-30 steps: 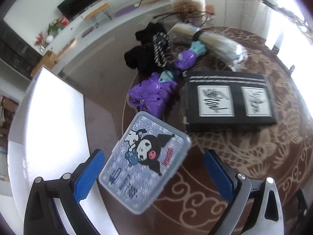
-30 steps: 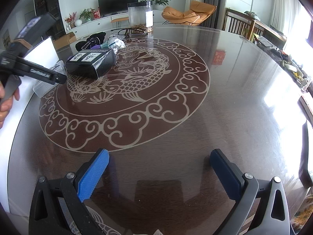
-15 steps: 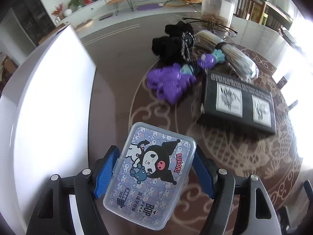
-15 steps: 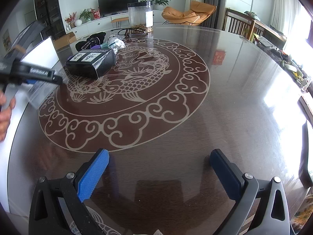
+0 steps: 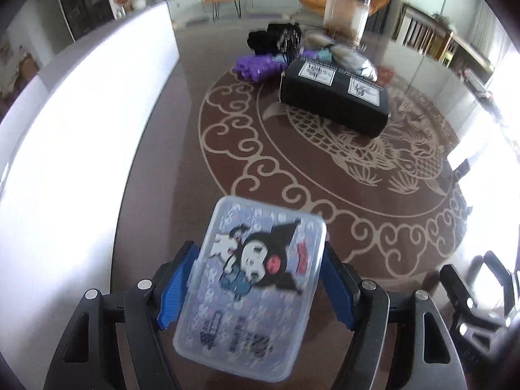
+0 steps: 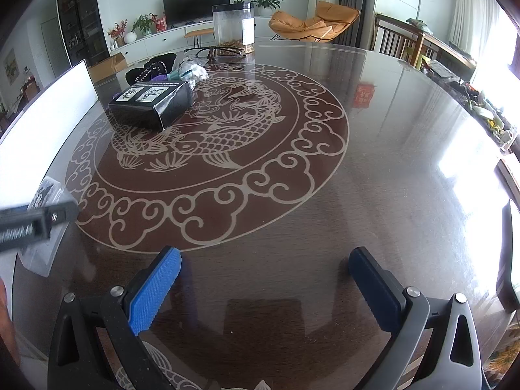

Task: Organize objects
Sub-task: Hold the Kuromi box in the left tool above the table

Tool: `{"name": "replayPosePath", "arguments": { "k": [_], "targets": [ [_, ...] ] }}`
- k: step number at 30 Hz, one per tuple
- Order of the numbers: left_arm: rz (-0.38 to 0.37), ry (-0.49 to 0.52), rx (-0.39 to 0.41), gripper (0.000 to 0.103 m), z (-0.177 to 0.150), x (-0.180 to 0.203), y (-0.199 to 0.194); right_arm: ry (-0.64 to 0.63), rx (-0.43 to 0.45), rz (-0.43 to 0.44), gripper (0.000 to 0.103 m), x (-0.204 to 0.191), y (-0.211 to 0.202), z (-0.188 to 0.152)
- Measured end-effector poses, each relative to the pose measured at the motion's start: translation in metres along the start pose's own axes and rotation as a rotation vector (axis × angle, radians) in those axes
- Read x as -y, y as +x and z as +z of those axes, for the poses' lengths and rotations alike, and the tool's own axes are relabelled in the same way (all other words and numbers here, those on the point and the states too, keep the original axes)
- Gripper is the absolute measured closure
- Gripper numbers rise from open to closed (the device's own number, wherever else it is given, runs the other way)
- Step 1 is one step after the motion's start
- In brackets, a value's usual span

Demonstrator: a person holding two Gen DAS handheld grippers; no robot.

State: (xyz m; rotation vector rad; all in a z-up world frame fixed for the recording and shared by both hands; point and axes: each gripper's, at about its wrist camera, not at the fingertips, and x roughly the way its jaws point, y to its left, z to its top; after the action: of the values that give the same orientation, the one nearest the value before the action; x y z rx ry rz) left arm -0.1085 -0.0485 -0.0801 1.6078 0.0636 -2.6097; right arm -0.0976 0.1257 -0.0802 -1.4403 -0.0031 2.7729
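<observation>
Round table (image 6: 373, 169) mostly bare toward near edge; left gripper (image 5: 256, 287) clamping cartoon case (image 5: 250, 286) aloft, right gripper (image 6: 265, 287) spread wide, holding nothing.

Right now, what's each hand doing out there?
Left gripper shut on cartoon box, lifted. Right gripper open, empty. Black box ahead, well clear.

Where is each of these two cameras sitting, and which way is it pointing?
Left wrist: rides the left tool, looking along its blue fingers at the cartoon box clamped between them and the patterned table.
Right wrist: rides the open right tool, looking across the table; the left tool and some skin show at left.
Shared: black box, purple toy, clear jar.
</observation>
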Motion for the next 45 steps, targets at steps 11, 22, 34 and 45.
{"name": "replayPosePath", "arguments": {
  "k": [11,22,34,45],
  "targets": [
    [-0.025,0.043,0.112,0.000,-0.016,-0.011,0.001,0.000,0.000,0.000,0.000,0.000,0.000,0.000],
    [-0.027,0.049,0.129,0.000,-0.010,-0.005,0.007,0.000,0.000,0.000,0.000,0.000,0.000,0.000],
    [-0.029,0.051,0.130,0.000,-0.011,-0.005,0.006,0.000,0.000,0.000,0.000,0.000,0.000,0.000],
    [-0.029,0.051,0.128,0.000,-0.010,-0.005,0.006,0.000,0.000,0.000,0.000,0.000,0.000,0.000]
  ]
}}
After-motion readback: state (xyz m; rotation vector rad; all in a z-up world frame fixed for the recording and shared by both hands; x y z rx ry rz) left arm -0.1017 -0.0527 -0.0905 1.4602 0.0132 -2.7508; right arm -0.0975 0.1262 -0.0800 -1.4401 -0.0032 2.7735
